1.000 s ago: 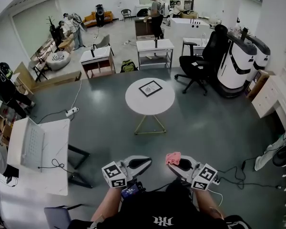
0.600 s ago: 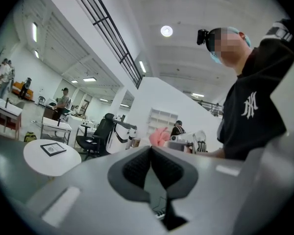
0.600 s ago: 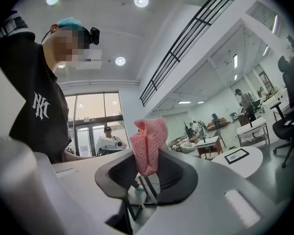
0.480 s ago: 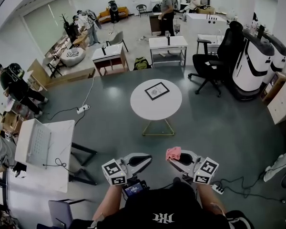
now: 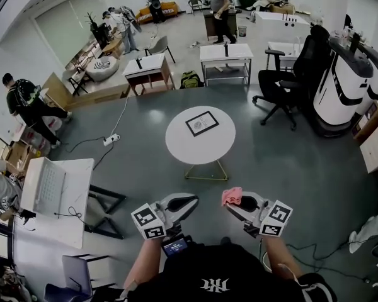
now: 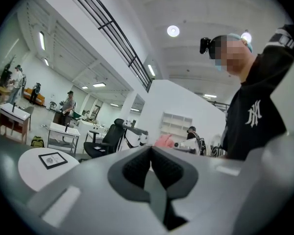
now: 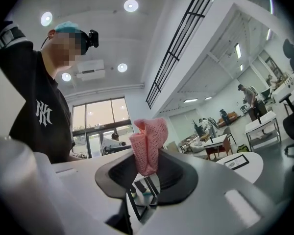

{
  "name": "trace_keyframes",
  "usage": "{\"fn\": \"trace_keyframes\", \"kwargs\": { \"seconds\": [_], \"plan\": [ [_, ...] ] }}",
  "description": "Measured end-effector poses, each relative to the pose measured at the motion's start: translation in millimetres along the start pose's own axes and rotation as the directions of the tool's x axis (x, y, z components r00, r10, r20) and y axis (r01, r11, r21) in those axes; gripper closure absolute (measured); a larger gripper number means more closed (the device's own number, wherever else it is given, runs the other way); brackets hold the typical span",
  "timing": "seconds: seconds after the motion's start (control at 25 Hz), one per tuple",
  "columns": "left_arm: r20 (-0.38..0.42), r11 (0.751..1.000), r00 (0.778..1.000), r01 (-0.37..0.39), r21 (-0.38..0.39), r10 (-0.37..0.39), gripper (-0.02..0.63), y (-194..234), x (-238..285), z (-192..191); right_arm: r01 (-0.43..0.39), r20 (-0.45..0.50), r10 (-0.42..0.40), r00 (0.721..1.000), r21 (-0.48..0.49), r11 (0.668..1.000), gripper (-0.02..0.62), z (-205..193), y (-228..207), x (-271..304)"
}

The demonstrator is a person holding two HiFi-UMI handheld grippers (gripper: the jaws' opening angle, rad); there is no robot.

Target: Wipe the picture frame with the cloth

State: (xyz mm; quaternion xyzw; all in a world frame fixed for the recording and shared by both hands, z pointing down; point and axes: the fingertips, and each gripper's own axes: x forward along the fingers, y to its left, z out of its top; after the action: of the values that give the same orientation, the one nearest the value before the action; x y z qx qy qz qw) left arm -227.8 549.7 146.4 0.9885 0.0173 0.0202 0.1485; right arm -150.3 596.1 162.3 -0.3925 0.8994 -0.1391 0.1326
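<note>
A black picture frame lies flat on a round white table a few steps ahead of me; it also shows small in the left gripper view as the frame and in the right gripper view as the frame. My right gripper is shut on a pink cloth, which sticks up between the jaws as the cloth. My left gripper is shut with nothing in it, its jaws pressed together in the left gripper view. Both grippers are held near my chest, far from the table.
A white desk with a keyboard stands at my left. Behind the round table are small desks, a black office chair and white machines at the right. Several people stand around the room. A power strip and cable lie on the floor.
The view has shifted: the round table and frame now sit a little lower and closer in the head view. Both grippers keep their hold and pose.
</note>
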Motion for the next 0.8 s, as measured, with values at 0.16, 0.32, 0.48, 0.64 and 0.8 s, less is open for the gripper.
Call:
{"fn": "trace_keyframes", "kwargs": {
  "seconds": [0.16, 0.32, 0.48, 0.64, 0.8],
  "plan": [
    [-0.012, 0.998, 0.998, -0.055, -0.030, 0.055, 0.603, 25.3, 8.5, -9.2, -0.021, 0.016, 0.020, 1.000, 0.059, 0.998, 0.511, -2.5, -34.2, 0.4],
    [-0.006, 0.992, 0.996, -0.093, -0.085, 0.093, 0.603, 67.9, 16.8, -15.3, -0.030, -0.013, 0.031, 0.999, 0.081, 0.996, 0.509, -7.7, -70.3, 16.0],
    [0.009, 0.994, 0.997, -0.080, -0.075, 0.081, 0.603, 120.1, 39.7, -10.6, -0.008, -0.038, 0.011, 0.999, 0.082, 0.997, 0.511, -6.5, -123.1, 34.4],
    [0.042, 0.992, 0.995, -0.085, -0.091, 0.089, 0.603, 187.8, 56.5, 8.9, 0.011, -0.077, -0.004, 0.997, 0.080, 0.997, 0.511, 14.1, -178.7, 68.6],
    [0.075, 0.989, 0.990, -0.111, -0.097, 0.119, 0.603, 260.9, 64.9, 37.6, 0.000, -0.095, 0.007, 0.995, 0.065, 0.998, 0.511, 45.0, -227.2, 114.2]
  ]
}}
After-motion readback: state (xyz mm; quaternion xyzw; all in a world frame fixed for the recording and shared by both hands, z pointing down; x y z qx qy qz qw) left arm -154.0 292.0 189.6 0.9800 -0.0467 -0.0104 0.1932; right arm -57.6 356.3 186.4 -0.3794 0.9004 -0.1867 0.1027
